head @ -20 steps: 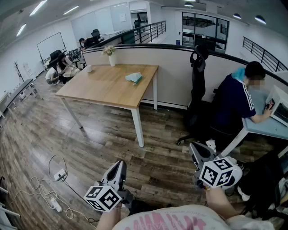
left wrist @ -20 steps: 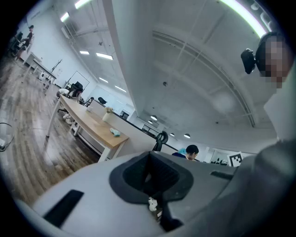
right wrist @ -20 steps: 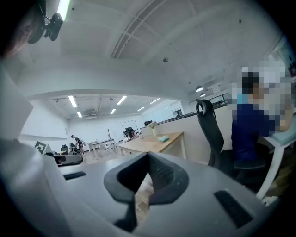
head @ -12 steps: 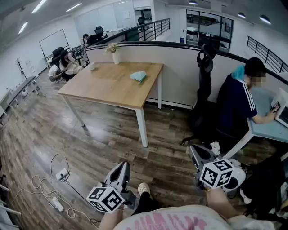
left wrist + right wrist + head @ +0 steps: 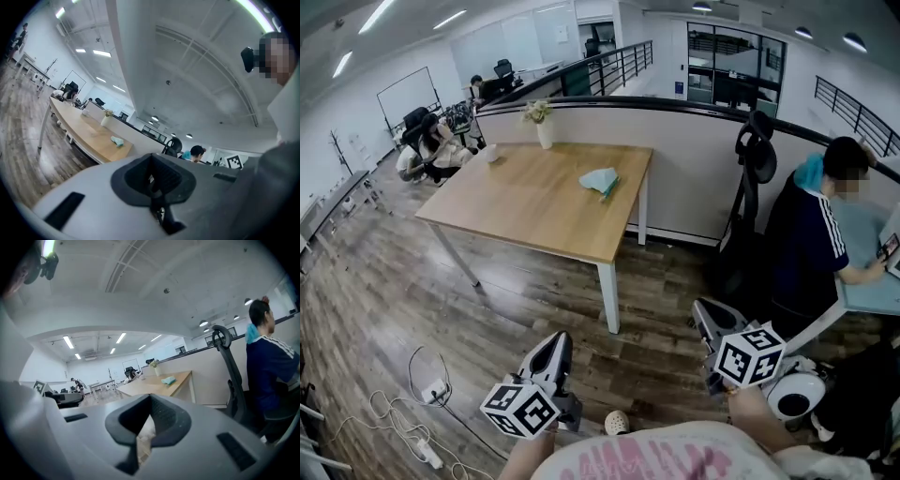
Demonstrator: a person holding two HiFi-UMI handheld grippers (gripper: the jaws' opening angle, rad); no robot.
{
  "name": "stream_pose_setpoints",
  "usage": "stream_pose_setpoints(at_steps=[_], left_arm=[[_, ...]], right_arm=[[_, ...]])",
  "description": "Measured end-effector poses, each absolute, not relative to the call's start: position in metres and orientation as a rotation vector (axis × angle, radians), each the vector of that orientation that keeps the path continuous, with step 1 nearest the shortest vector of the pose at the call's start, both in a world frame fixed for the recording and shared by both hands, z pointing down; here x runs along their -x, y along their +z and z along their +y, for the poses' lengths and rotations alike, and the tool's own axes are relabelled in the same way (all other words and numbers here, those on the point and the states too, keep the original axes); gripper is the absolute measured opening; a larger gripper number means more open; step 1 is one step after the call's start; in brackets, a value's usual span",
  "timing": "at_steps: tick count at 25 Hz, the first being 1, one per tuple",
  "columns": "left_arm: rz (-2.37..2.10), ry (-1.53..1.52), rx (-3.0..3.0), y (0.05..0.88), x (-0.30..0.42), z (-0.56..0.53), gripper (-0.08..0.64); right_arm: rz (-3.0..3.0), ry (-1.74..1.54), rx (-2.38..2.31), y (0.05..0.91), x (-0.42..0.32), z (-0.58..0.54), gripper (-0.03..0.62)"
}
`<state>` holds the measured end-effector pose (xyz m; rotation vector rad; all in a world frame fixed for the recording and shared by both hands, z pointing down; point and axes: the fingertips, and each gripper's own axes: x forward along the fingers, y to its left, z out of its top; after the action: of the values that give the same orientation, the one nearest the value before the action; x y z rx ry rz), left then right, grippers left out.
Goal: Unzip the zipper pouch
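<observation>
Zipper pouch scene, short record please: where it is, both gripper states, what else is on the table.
pouch: teal zipper pouch, lying on the light wooden table, towards its right edge; zip state too small to tell
left gripper: shut, empty, well short of the table
right gripper: shut, empty, well short of the table
also on table: white vase with flowers, small white cup
task: pouch untouched, not started

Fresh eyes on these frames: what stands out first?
The wooden table mid-room, with a teal pouch lying near its right edge and a vase at the back. Low in the head view, the left gripper and right gripper are both shut, empty, well short of the table. A person sits at the right.
</observation>
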<state>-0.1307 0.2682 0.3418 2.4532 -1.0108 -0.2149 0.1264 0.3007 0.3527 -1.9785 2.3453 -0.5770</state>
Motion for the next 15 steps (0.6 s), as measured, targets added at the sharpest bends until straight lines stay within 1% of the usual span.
stream_pose_setpoints(at_steps=[5, 8, 12, 15], left_arm=[[-0.989, -0.213, -2.506, 0.328, 0.133, 0.201, 0.0], [-0.979, -0.147, -2.574, 0.336, 0.124, 0.176, 0.0], [-0.951, -0.102, -2.566, 0.356, 0.11, 0.153, 0.0], [-0.981, -0.003, -2.497, 0.383, 0.106, 0.134, 0.0]], right_arm=[[2.297, -0.525, 1.971, 0.335, -0.121, 0.236, -0.003], [2.289, -0.53, 1.979, 0.342, -0.119, 0.211, -0.003], [2.296, -0.638, 2.042, 0.372, -0.122, 0.19, -0.003], [2.289, -0.745, 2.041, 0.394, -0.129, 0.174, -0.003]])
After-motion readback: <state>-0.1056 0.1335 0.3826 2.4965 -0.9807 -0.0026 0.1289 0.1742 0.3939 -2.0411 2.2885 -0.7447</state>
